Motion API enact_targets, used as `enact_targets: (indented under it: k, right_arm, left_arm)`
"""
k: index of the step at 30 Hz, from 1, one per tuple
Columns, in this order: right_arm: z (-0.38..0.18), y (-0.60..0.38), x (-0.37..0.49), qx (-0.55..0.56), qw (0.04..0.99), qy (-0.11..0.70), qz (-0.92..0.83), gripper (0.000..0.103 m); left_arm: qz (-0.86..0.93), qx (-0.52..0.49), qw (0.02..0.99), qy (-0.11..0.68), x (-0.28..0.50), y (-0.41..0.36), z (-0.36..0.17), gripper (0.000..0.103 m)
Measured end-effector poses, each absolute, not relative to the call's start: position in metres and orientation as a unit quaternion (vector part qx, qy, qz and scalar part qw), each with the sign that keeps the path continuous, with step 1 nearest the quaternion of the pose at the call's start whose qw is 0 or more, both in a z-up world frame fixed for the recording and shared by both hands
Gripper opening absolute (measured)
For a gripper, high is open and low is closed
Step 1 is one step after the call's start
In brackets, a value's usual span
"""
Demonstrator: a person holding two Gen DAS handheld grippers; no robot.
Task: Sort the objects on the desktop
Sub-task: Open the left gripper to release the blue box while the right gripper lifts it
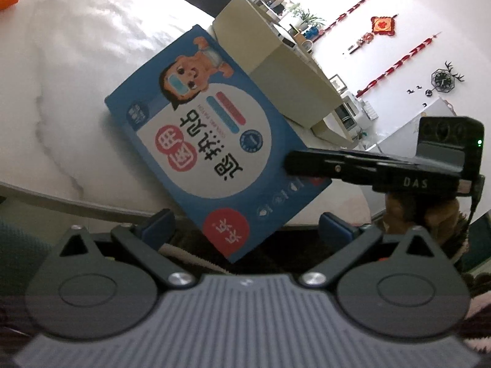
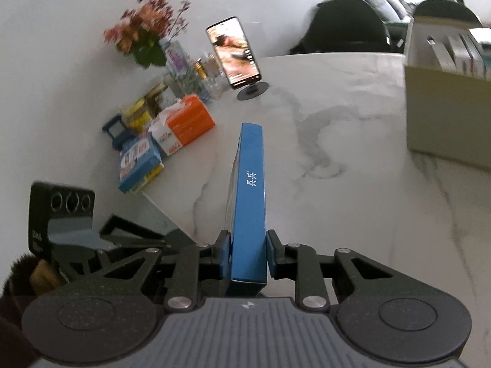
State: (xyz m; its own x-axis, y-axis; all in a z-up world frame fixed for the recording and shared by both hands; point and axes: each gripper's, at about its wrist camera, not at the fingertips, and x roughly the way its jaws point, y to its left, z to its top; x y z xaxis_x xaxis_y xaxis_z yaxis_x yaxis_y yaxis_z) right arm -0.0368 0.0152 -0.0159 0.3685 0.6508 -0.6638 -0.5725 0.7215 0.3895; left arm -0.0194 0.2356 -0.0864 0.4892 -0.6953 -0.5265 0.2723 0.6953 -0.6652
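**Blue box clamped by its thin edge and held above the marble table**

Left wrist view: the blue medicine box with a cartoon child on its face fills the centre of the frame, tilted, its lower corner past the edge of the marble table. The right gripper comes in from the right of the frame and meets the box at its right edge. The left gripper, at the bottom of the frame, has its jaws wide apart with nothing pressed between them; the box corner only appears between them in the picture. A beige cardboard box stands behind, in the upper centre.

Right wrist view: the right gripper is clamped on the blue medicine box, which stands on edge and runs up the centre of the frame. The blue pads press on its two broad faces near the lower end. At the right edge is the beige cardboard box with items standing inside, probably the sorting place. At the left lie an orange tissue pack and a smaller blue carton.

The box looks light, thin cardboard, a little glossy, so it may dent under strong pressure or swing in the grip. A hold across the broad faces near one end, as now, seems suitable.
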Motion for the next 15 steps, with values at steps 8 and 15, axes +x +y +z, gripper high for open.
enact_targets:
  k: [8,15]
  right_arm:
    - [-0.004,0.044,-0.038,-0.03,0.82,0.424,0.384,0.029]
    - [-0.004,0.075,-0.026,-0.082,0.806,0.432,0.397,0.03]
  left_arm:
    - [-0.294,-0.26,0.826,0.405,-0.018,0.239,-0.089,0.102]
    - [-0.291,-0.263,0.825,0.407,-0.017,0.243,-0.092,0.102]
